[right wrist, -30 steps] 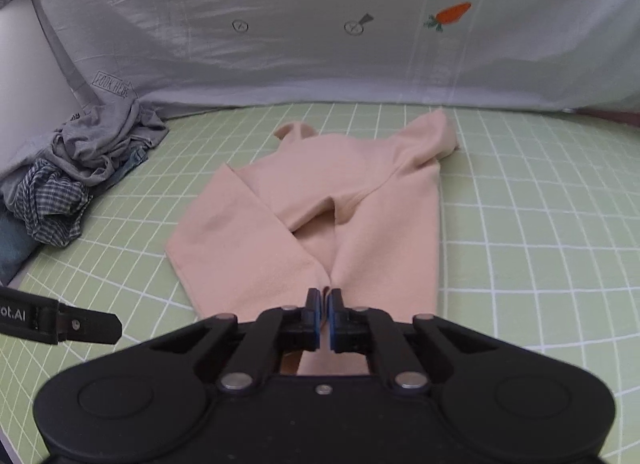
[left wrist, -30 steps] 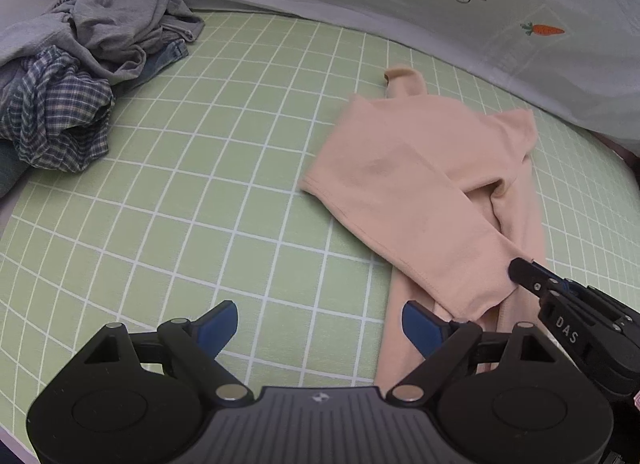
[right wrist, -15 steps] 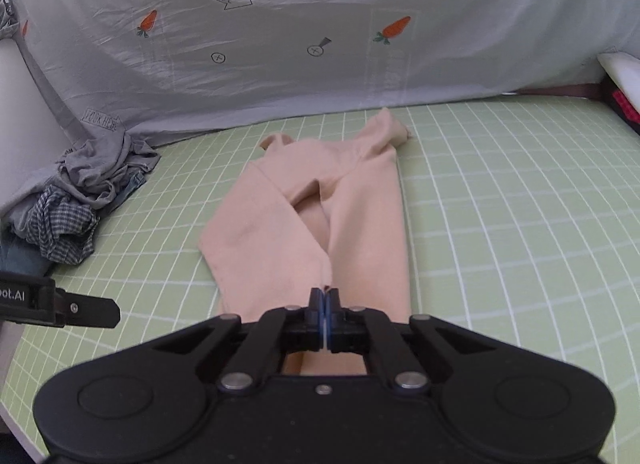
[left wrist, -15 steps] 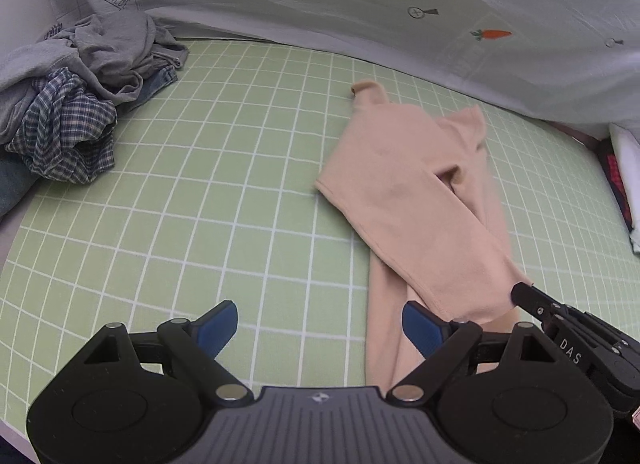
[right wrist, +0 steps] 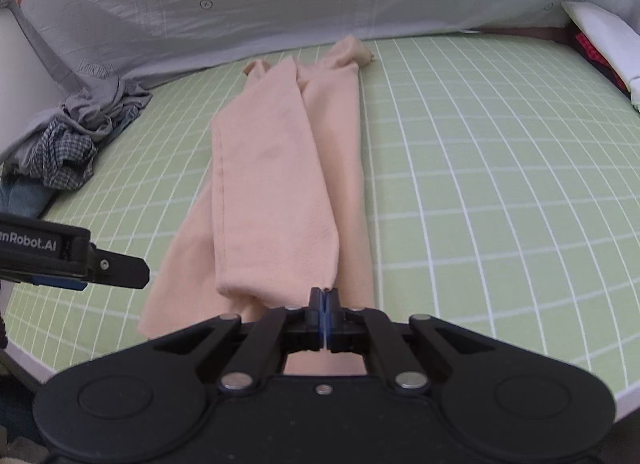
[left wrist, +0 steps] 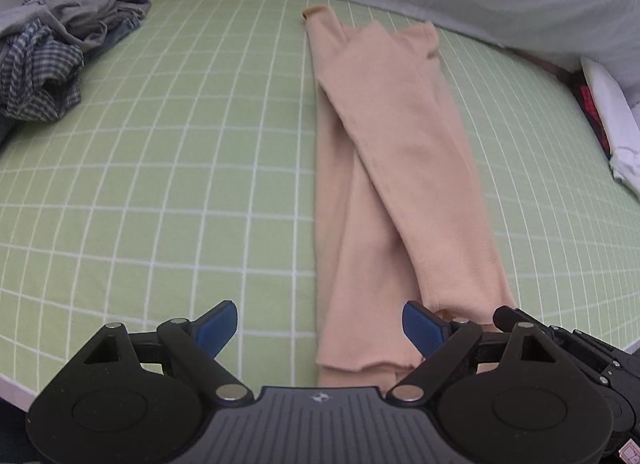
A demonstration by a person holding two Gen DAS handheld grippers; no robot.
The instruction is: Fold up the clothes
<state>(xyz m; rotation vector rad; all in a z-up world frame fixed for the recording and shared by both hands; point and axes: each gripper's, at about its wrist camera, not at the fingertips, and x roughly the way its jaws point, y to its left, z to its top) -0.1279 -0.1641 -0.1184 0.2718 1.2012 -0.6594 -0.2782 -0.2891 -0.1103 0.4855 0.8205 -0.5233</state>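
Evidently the peach sweater [right wrist: 280,167], laid lengthwise from 6 toward 12 o'clock on the green grid sheet [right wrist: 480,183], was pinched at its near hem by the clenched right gripper [right wrist: 324,314] (the left gripper [left wrist: 320,328] was spread wide and empty beside it), so a one-sided pull could have skewed the fold.

The left black plastic two-finger gripper [left wrist: 319,327] has blue flat pads [left wrist: 216,323], round silver screws and a ribbed grey middle w/ a small white logo. The right black plastic two-finger gripper [right wrist: 324,306] has the same silver screws and thin blue pads; white letters "enRobot.AI" stand on the left one's side.
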